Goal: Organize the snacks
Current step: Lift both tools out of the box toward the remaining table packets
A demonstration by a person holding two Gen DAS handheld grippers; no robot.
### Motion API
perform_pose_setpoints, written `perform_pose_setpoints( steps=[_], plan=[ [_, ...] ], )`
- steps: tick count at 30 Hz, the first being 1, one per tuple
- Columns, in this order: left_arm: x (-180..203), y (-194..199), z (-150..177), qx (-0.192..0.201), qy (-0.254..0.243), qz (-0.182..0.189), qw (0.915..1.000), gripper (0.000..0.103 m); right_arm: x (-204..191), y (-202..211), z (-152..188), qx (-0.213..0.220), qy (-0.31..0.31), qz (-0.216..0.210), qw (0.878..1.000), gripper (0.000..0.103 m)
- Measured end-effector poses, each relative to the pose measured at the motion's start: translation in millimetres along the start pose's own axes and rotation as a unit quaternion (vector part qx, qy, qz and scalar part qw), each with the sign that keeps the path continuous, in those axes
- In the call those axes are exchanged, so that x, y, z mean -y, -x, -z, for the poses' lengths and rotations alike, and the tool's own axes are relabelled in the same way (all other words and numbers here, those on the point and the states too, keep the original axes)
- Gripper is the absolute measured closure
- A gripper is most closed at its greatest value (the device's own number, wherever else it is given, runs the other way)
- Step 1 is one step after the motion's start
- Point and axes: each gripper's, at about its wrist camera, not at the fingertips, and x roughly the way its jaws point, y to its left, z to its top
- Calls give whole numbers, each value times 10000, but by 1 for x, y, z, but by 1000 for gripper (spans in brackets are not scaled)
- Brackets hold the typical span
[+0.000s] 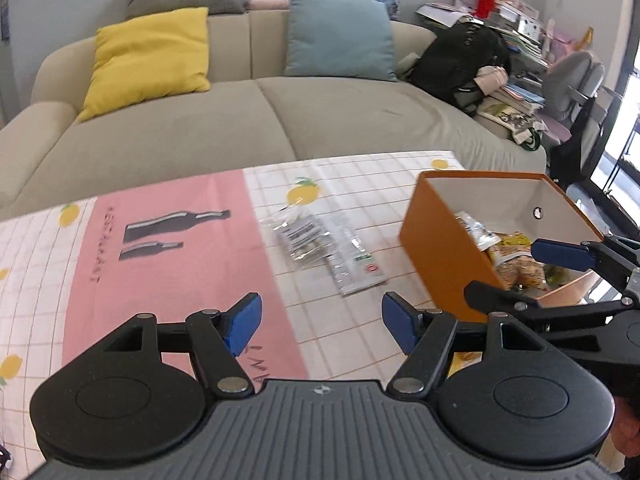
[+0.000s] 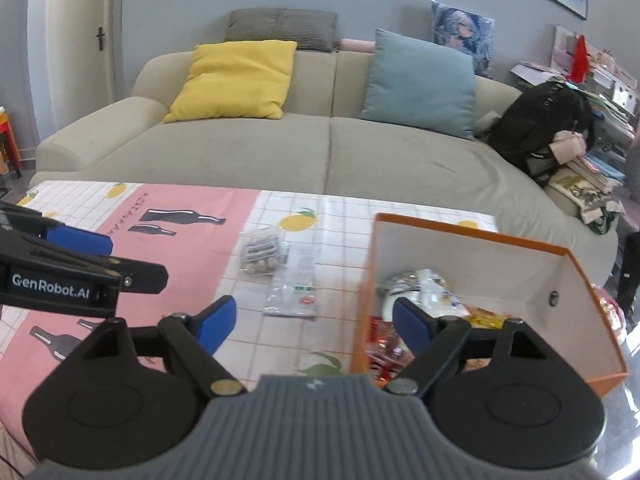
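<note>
Snack packets (image 1: 320,240) lie beside orange box (image 1: 444,256), both grippers empty

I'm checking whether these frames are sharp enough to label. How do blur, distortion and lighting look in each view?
Left wrist view: strong fisheye bending, table edge curved, window glare at the right, snack packets slightly soft. Right wrist view: same bending, dark corners, even daylight, orange box and sofa readable, packet print too soft to read.

orange box (image 2: 576,280), snack packets (image 2: 292,280), tablecloth (image 2: 180,216)
</note>
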Motion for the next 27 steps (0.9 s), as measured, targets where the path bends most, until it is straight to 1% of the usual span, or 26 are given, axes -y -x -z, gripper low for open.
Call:
perform_pose_setpoints(
  steps=[7,11,14,16,17,19,21,22,24,26,27],
  plan=[
    [-32,-17,3,-62,68,22,10000,25,-15,-35,-9,-262,157,-204,9993,33],
    [-46,-33,0,-151,188,120,9996,25,-21,-58,-15,-420,253,-274,9984,35],
    [-51,-48,-5,-277,169,99,9994,27,-27,-79,-18,-578,320,-257,9975,36],
    [-52,-58,-9,-339,148,124,9992,27,-29,-91,-22,-625,352,-234,9971,40],
    [-53,-64,-11,-383,146,101,9991,27,-30,-98,-24,-653,339,-233,9970,42],
    [-58,-75,-16,-495,185,-61,9986,28,-29,-114,-31,-742,246,-265,9966,46],
    [-63,-86,-22,-573,296,-222,9977,31,-28,-131,-39,-825,179,-185,9963,49],
    [-67,-92,-25,-583,374,-211,9974,31,-27,-138,-42,-850,195,-121,9961,51],
    [-73,-100,-30,-582,534,-176,9967,31,-27,-152,-48,-860,204,-62,9961,52],
    [-79,-109,-35,-630,590,-302,9958,31,-27,-166,-52,-926,197,-150,9954,50],
    [-80,-113,-36,-647,551,-368,9957,31,-29,-173,-54,-986,211,-184,9947,43]
  ],
)
